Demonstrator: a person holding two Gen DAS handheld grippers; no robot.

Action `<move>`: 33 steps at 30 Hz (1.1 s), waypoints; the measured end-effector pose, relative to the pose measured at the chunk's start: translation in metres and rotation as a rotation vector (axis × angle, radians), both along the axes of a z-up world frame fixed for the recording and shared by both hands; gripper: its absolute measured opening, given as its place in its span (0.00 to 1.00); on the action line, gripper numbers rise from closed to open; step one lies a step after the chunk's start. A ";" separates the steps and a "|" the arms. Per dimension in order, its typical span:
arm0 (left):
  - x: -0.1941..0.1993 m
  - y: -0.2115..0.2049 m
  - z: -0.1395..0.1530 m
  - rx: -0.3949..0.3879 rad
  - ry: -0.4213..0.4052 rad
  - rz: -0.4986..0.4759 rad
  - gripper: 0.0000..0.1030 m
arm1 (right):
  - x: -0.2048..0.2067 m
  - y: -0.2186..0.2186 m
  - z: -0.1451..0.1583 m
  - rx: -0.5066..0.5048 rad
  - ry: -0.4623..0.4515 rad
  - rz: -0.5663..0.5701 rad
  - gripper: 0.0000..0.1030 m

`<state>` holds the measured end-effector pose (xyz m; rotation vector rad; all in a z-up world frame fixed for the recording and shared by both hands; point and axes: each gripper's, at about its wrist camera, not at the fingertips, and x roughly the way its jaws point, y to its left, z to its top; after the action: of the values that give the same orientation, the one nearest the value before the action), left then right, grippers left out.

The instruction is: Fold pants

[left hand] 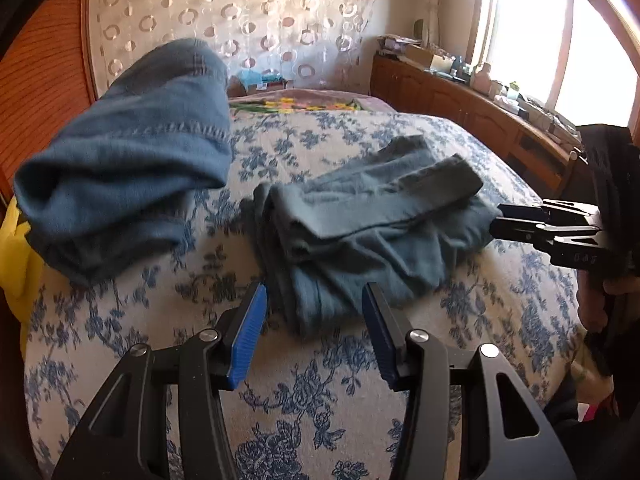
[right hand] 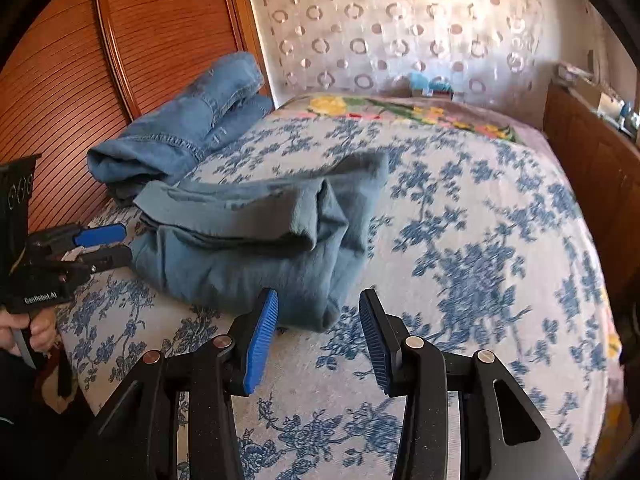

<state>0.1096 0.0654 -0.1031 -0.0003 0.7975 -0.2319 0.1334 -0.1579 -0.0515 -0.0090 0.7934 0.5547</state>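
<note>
Grey-blue pants [left hand: 360, 220] [right hand: 248, 248] lie folded in a loose bundle on the bed's blue-flowered cover [left hand: 320, 392] [right hand: 480, 240]. My left gripper [left hand: 315, 292] is open, and the bundle's near corner reaches in between its blue pads [left hand: 246, 340] without either pad pressing on it. The right wrist view shows it [right hand: 127, 243] at the bundle's left end. My right gripper [right hand: 320, 294] is open too, with the bundle's near corner lying between its fingertips, untouched. In the left wrist view it [left hand: 496, 219] sits at the bundle's right end.
Folded blue jeans [left hand: 128, 168] [right hand: 180, 136] lie on the bed by a wooden wardrobe [right hand: 140, 40]. A flowered blanket [right hand: 400, 112] covers the far end. A cluttered wooden cabinet [left hand: 460, 108] runs under the window. Something yellow [left hand: 16, 264] sits at the left edge.
</note>
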 end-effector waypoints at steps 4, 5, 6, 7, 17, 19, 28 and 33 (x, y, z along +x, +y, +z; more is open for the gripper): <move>-0.001 0.000 -0.004 0.000 0.006 0.000 0.49 | 0.008 0.005 -0.003 -0.005 0.017 0.001 0.43; 0.000 -0.001 -0.004 0.005 0.007 -0.002 0.49 | 0.010 0.006 -0.005 -0.007 0.021 0.000 0.43; 0.000 -0.001 -0.004 0.007 0.007 -0.004 0.49 | 0.011 0.006 -0.006 -0.006 0.027 -0.004 0.43; 0.001 -0.001 -0.004 0.010 0.007 -0.007 0.49 | 0.012 0.006 -0.007 -0.006 0.031 -0.005 0.39; 0.007 -0.005 -0.011 0.025 0.031 -0.015 0.49 | 0.000 -0.007 -0.003 0.041 0.014 0.018 0.12; 0.008 -0.007 -0.011 0.024 0.034 -0.023 0.48 | -0.008 -0.012 -0.001 0.043 0.006 0.016 0.12; 0.011 -0.027 -0.006 0.002 0.038 -0.113 0.31 | -0.041 -0.038 0.008 0.038 -0.025 -0.012 0.12; 0.006 -0.034 -0.009 -0.016 0.042 -0.136 0.20 | -0.056 -0.043 0.010 0.038 -0.033 -0.015 0.12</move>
<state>0.1160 0.0315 -0.1123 0.0345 0.8388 -0.3680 0.0778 -0.2014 -0.0416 0.0232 0.7498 0.5540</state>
